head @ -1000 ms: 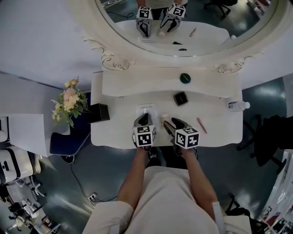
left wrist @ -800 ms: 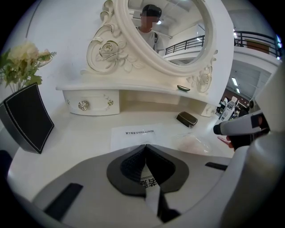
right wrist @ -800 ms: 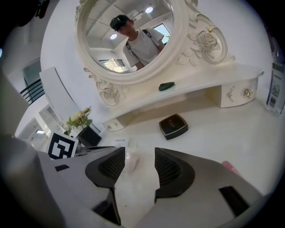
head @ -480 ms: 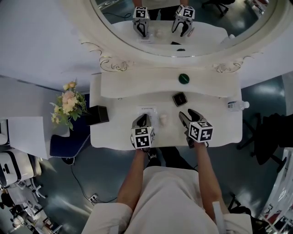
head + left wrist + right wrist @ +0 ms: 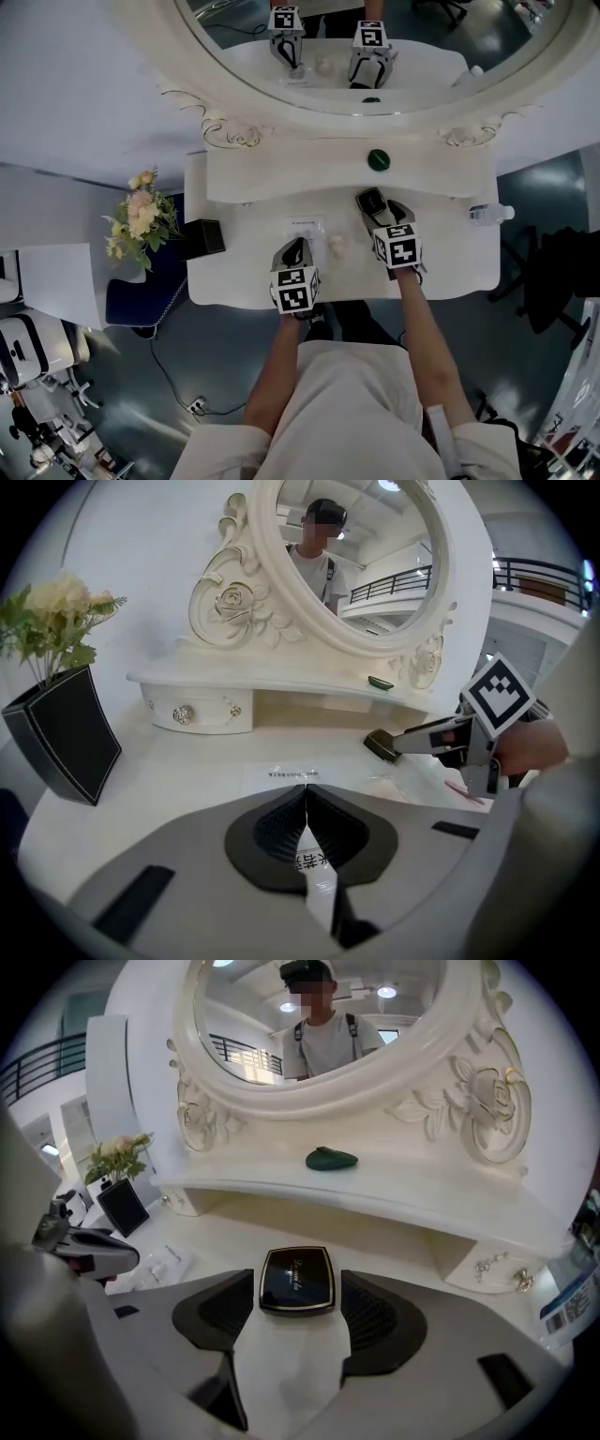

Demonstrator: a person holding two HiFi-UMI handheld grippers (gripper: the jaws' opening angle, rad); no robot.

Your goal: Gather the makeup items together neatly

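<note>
A black compact [image 5: 296,1280] with a gold rim lies flat on the white dressing table [image 5: 234,272], below the shelf. My right gripper [image 5: 296,1290] is open. Its jaws have just been opening and stand either side of the compact, a thin gap at each pad. The head view shows that gripper [image 5: 382,210] over the compact [image 5: 371,199]. My left gripper [image 5: 305,803] is shut on a clear printed packet [image 5: 314,869]. A white packet [image 5: 302,227] and a small pale puff [image 5: 336,246] lie by it. A dark green item [image 5: 378,159] sits on the shelf.
A black vase with flowers [image 5: 202,234] stands at the table's left end and a water bottle [image 5: 489,214] at its right end. A pink stick [image 5: 457,789] lies near the right gripper. The big oval mirror [image 5: 375,37] rises behind the shelf.
My right gripper swung from beside the left gripper out to the right, then forward, and now stands around the compact. The left gripper has stayed put.
</note>
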